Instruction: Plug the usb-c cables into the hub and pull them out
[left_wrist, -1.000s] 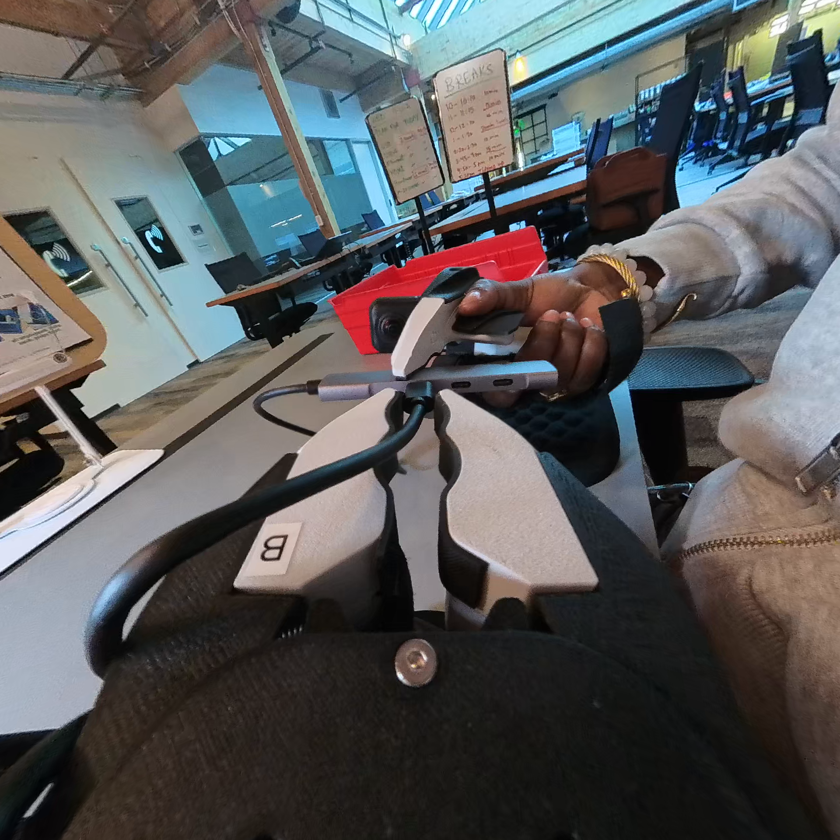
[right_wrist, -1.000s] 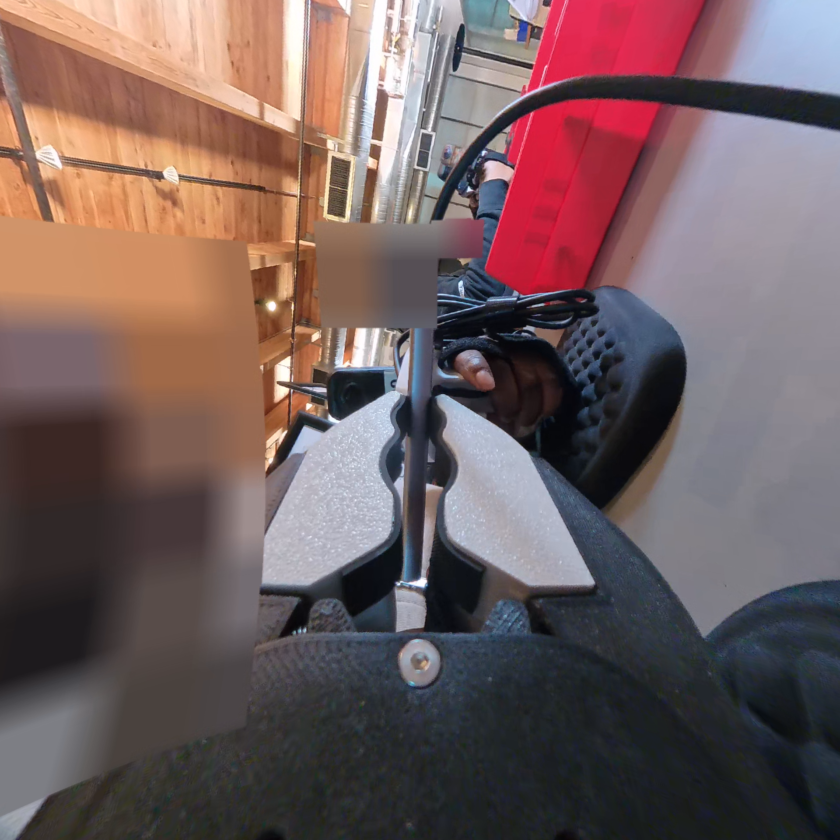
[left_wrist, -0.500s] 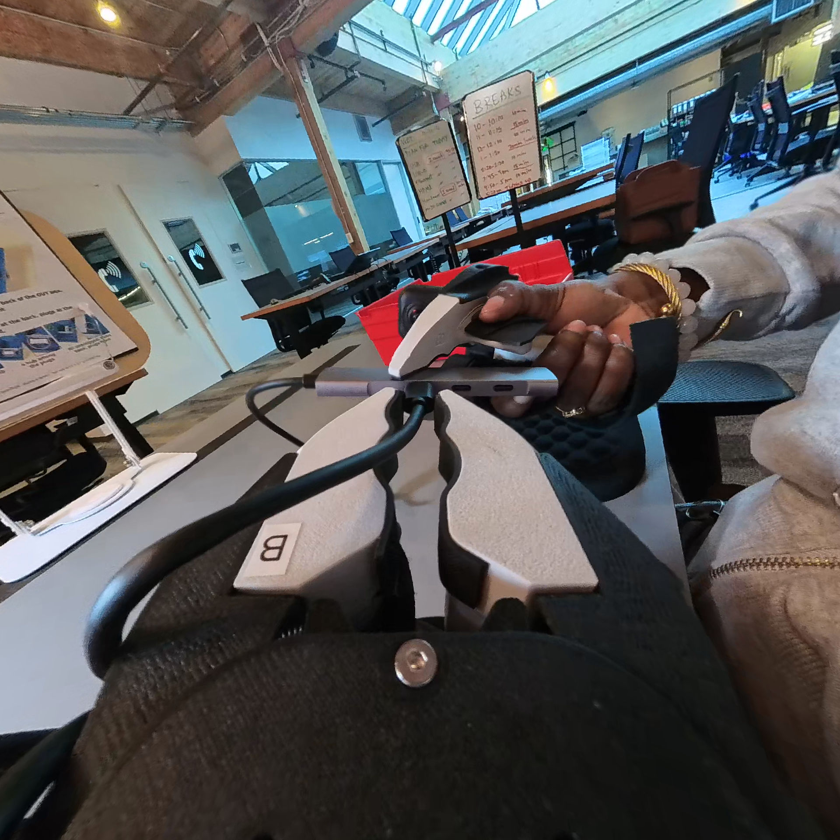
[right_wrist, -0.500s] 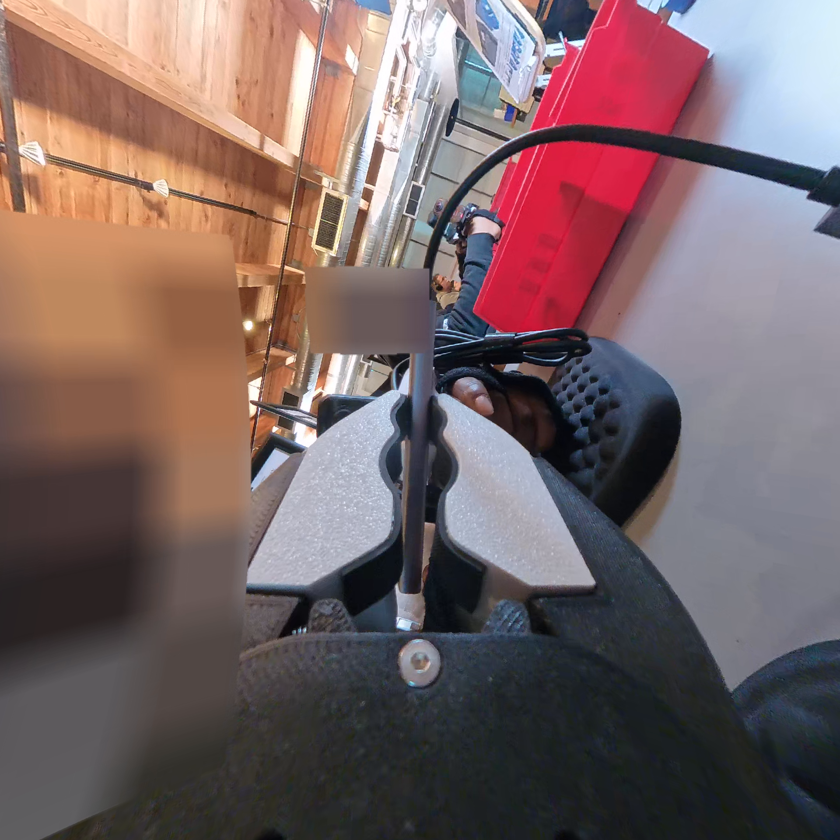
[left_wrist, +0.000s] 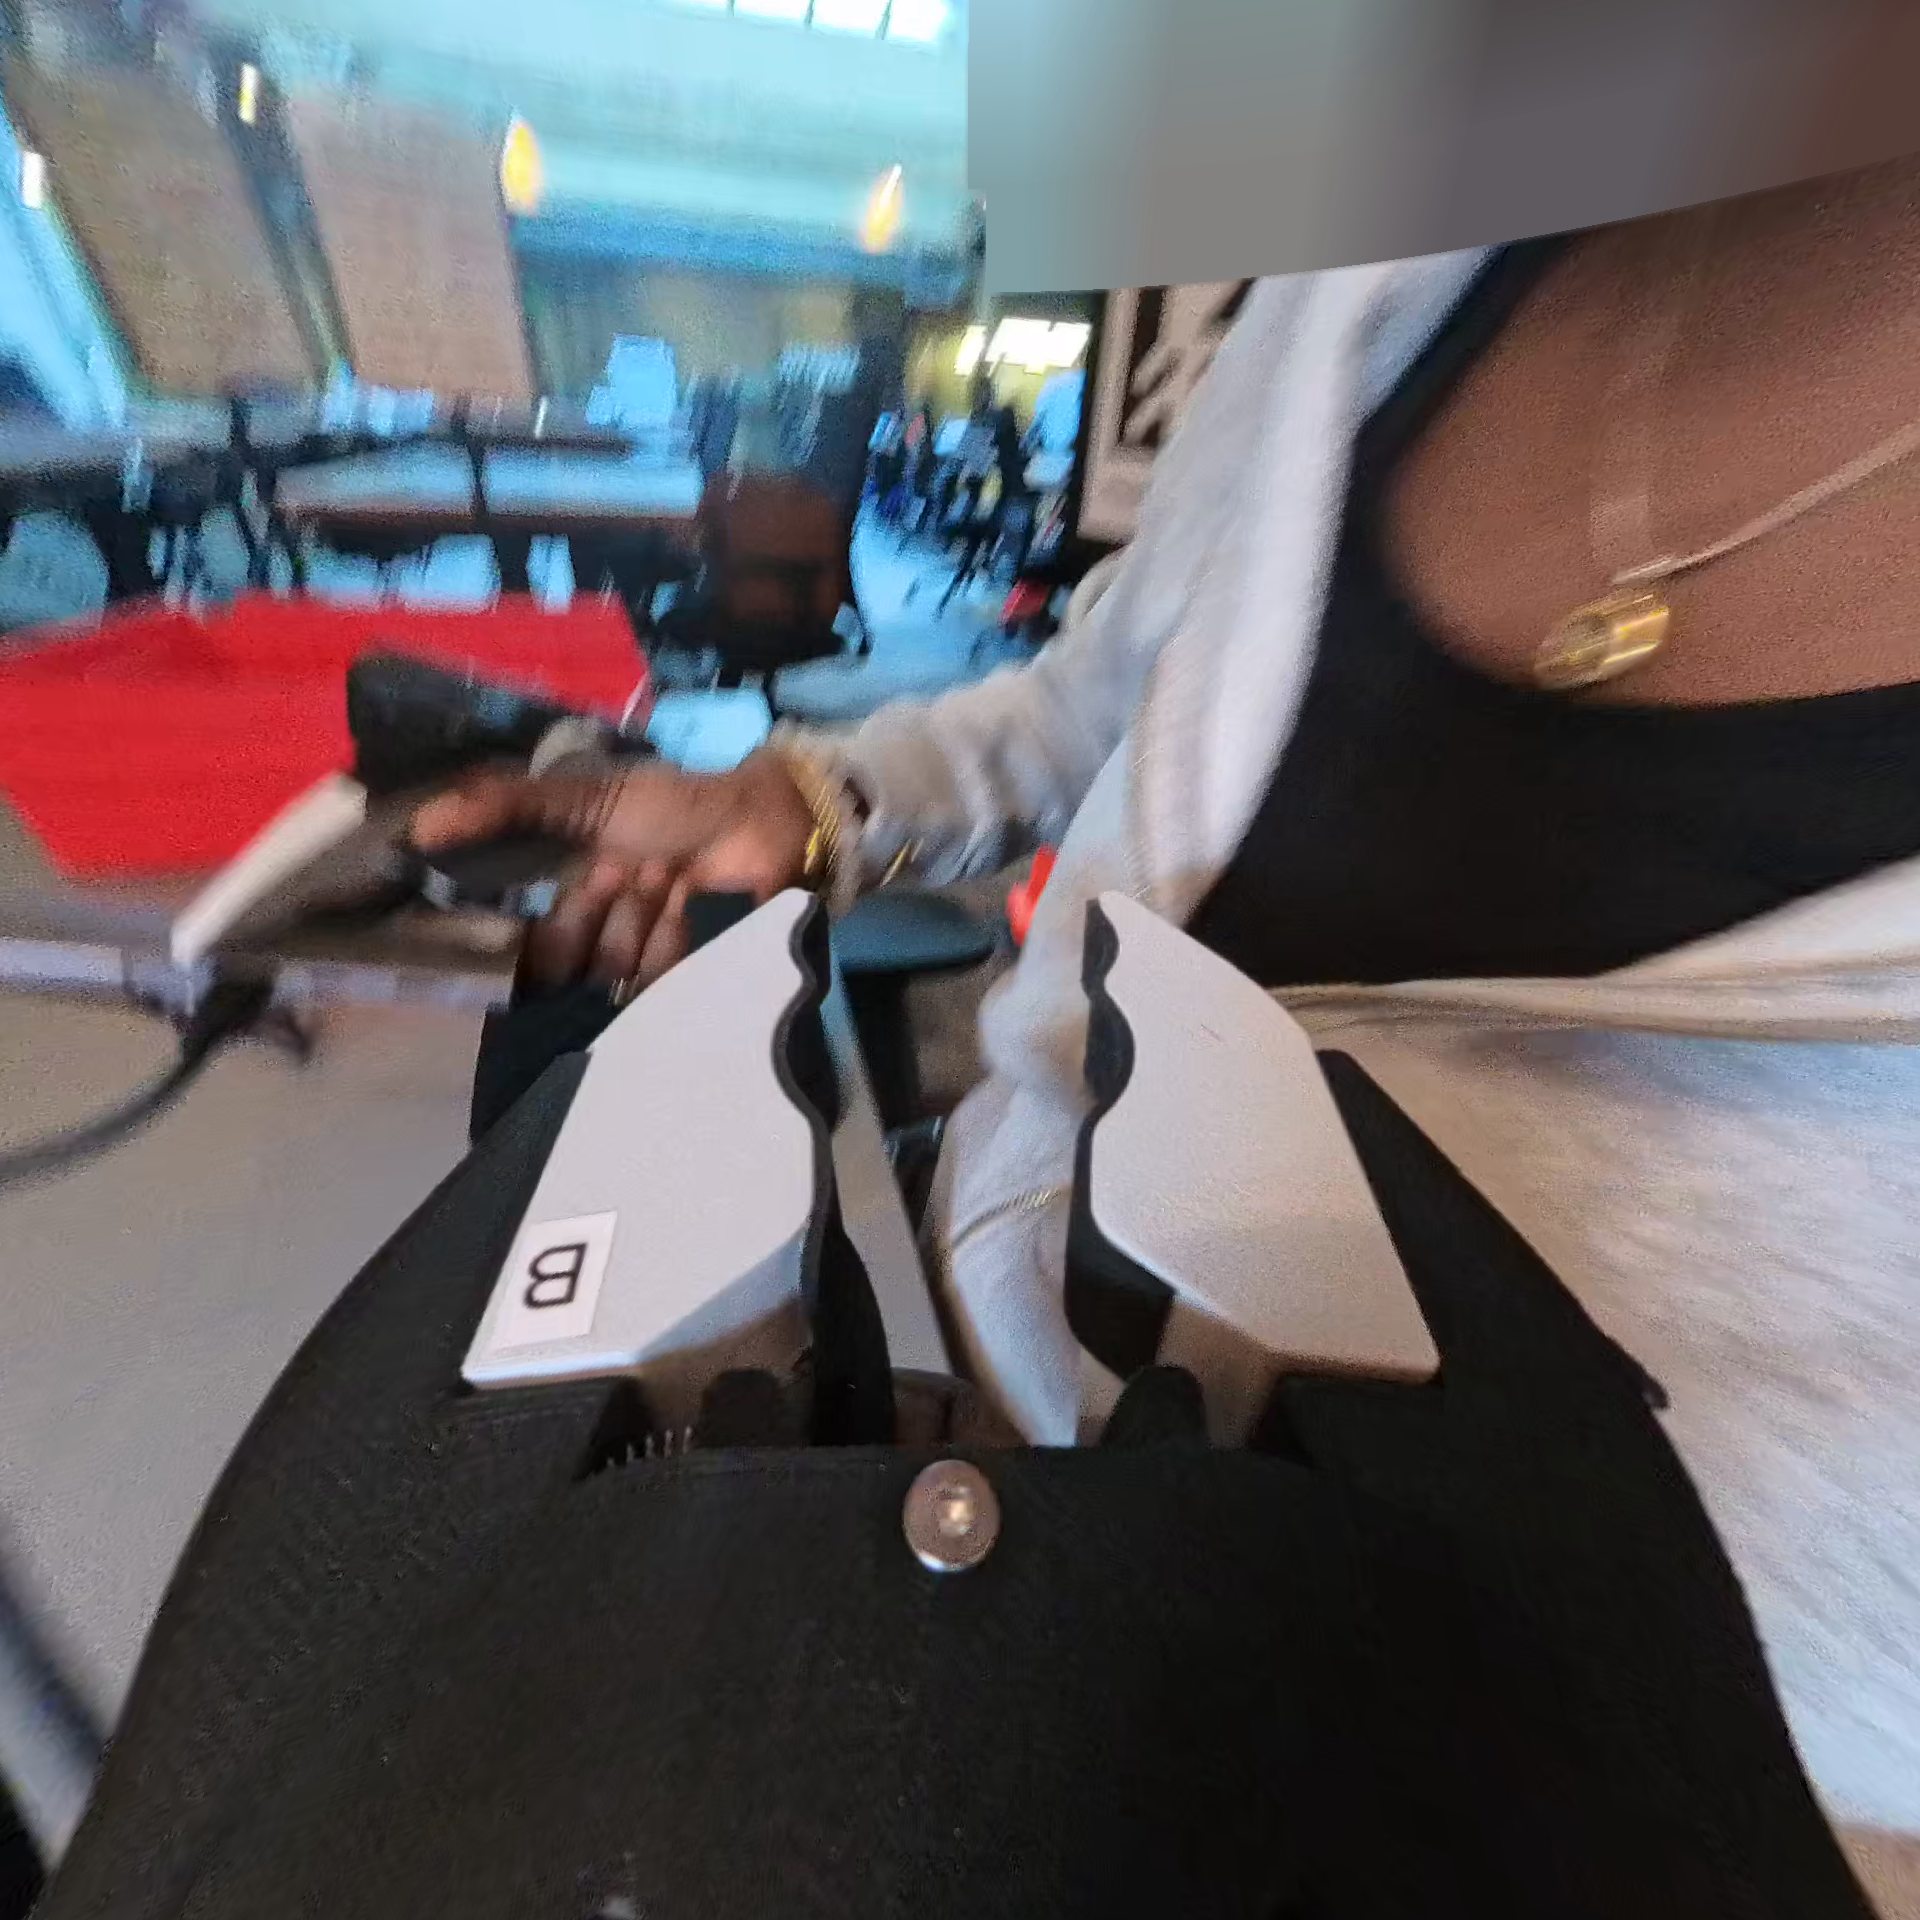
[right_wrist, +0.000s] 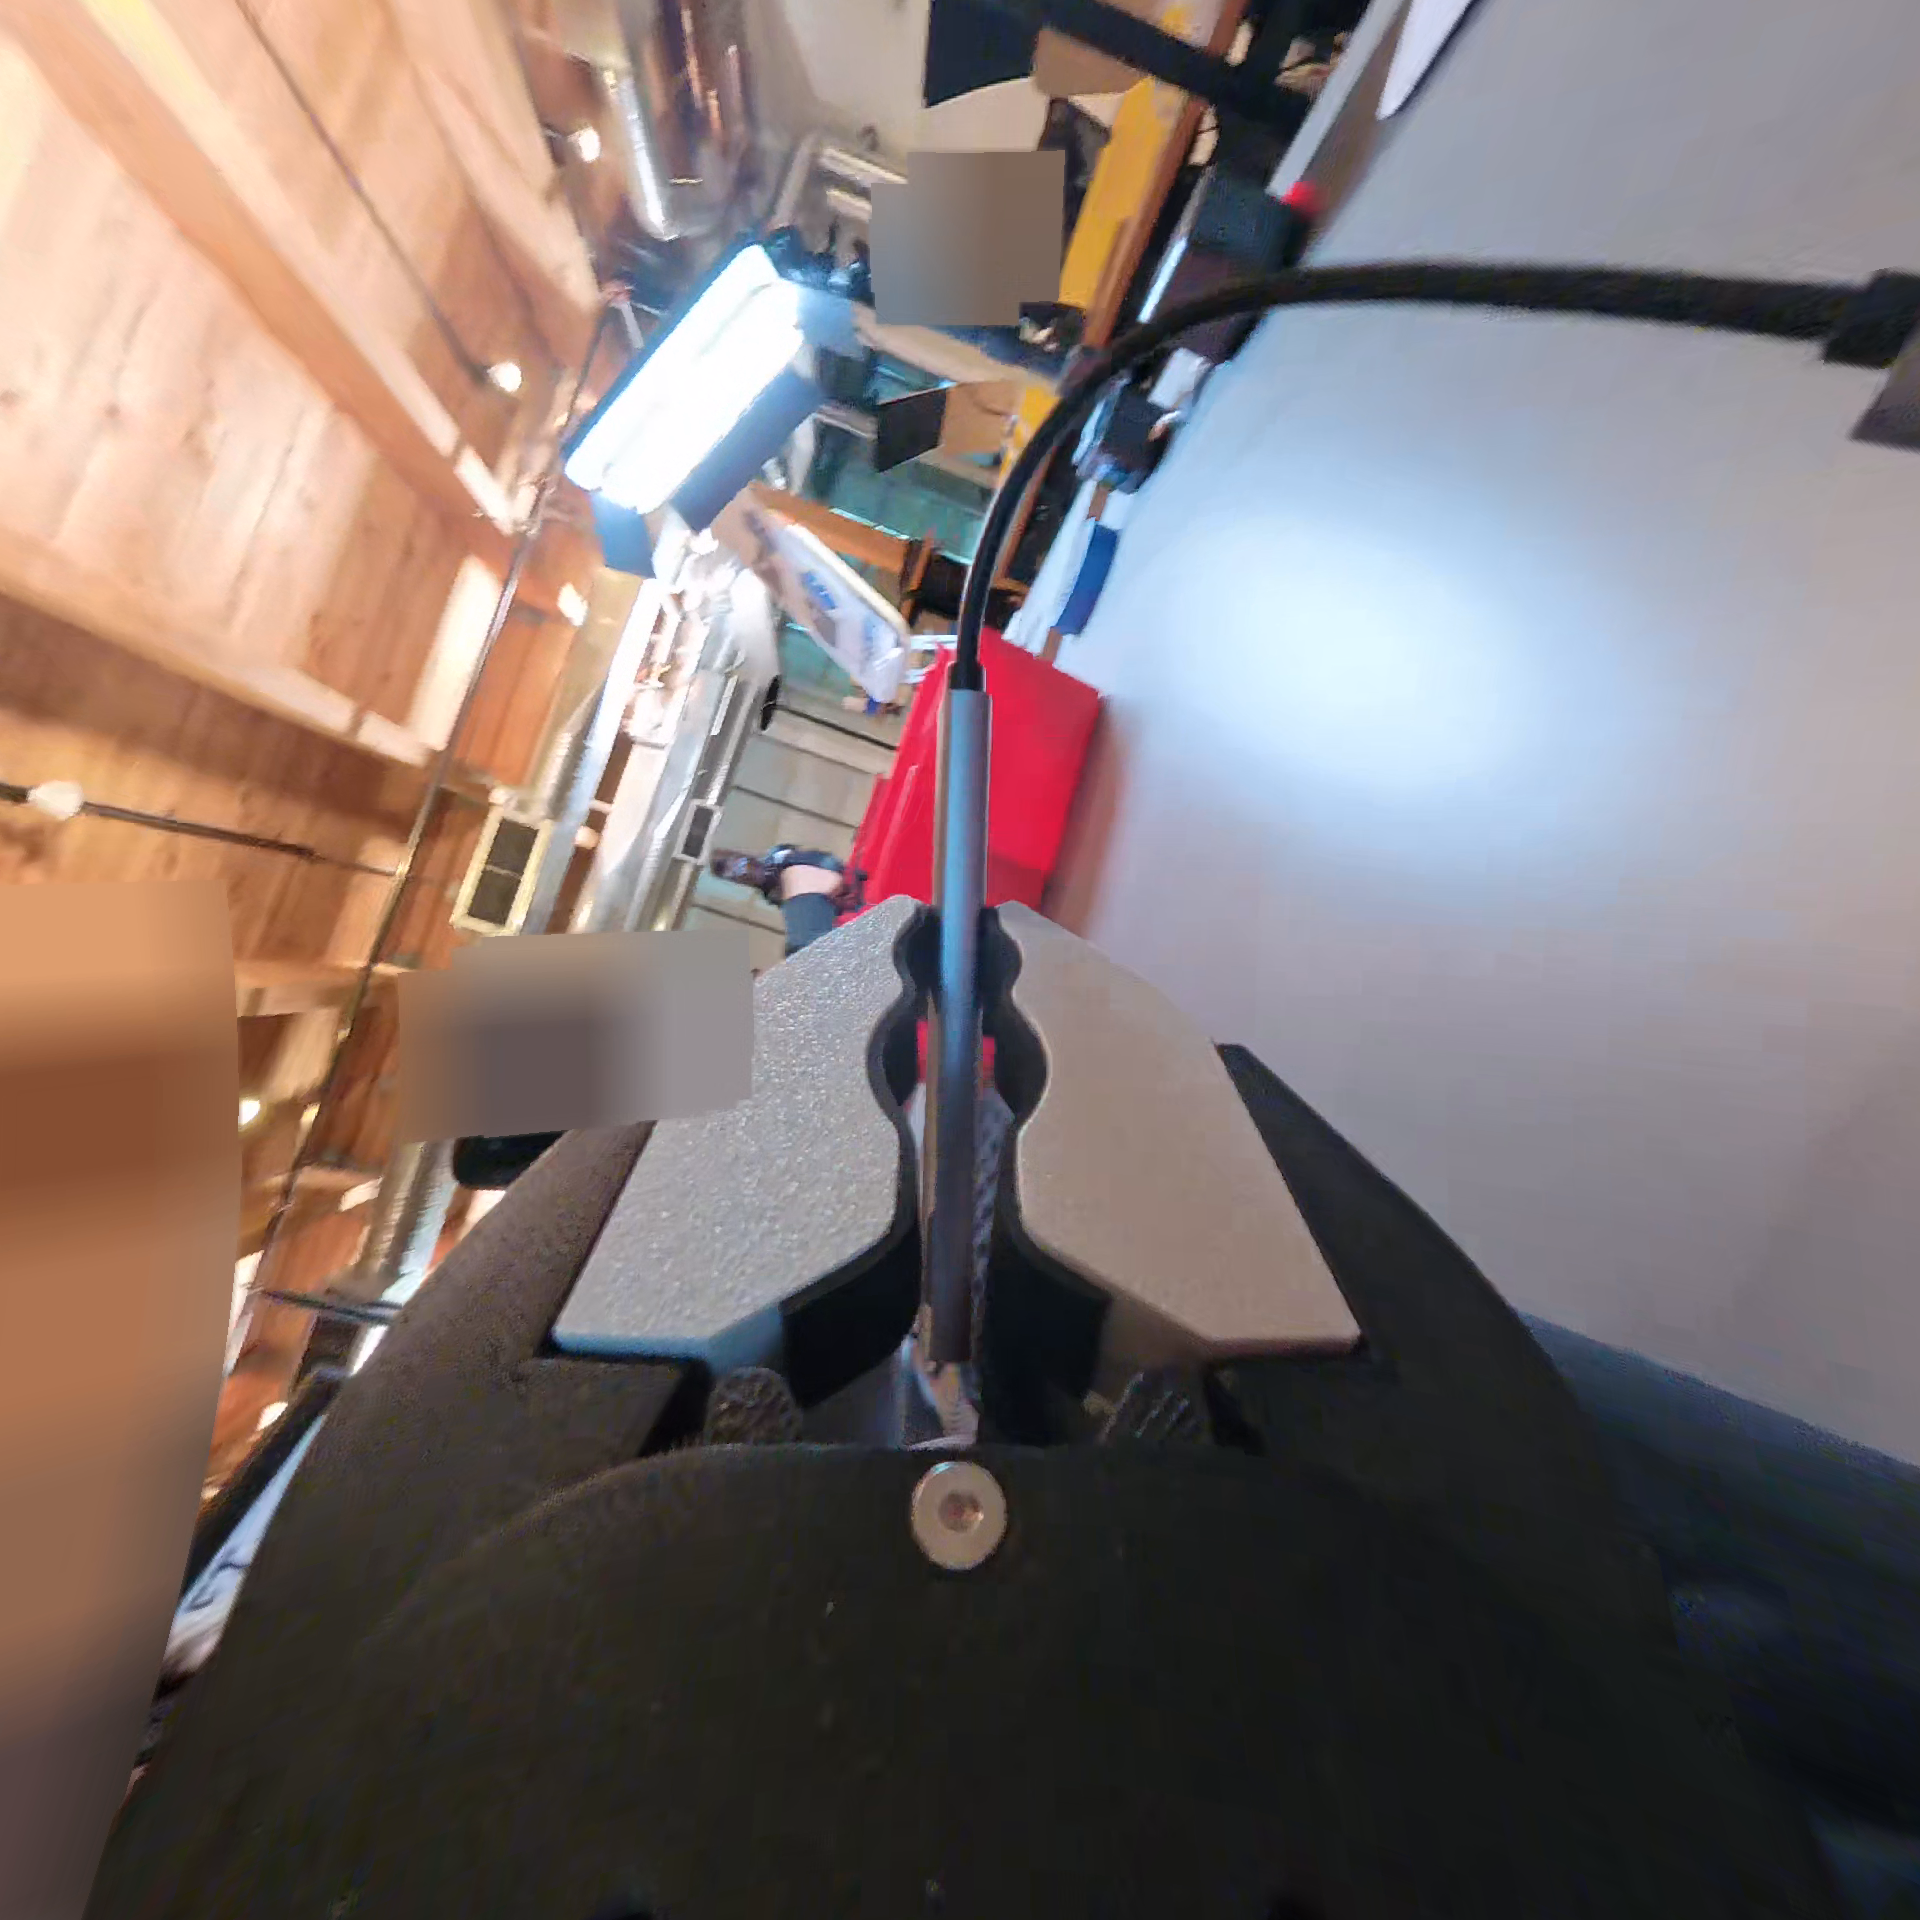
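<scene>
Left view heavily blurred. Left claw (left_wrist: 951, 935) spread apart, gripping nothing. Right claw (right_wrist: 961, 920) clamped on grey hub (right_wrist: 961, 831), held edge-on above bench (right_wrist: 1558, 727); ports hidden. Black cable (right_wrist: 1455, 286) trailing off-frame. Red bin (right_wrist: 1029, 769) beyond.

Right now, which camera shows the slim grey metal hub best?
The right wrist view: the slim grey metal hub stands sharp, edge-on, clamped in the right claw. The left wrist view shows only a blurred grey strip far left.

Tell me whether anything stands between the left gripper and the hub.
Yes: the left gripper, open and empty, faces the grey sweater; the hub sits off left, past the hand holding the right gripper.
</scene>
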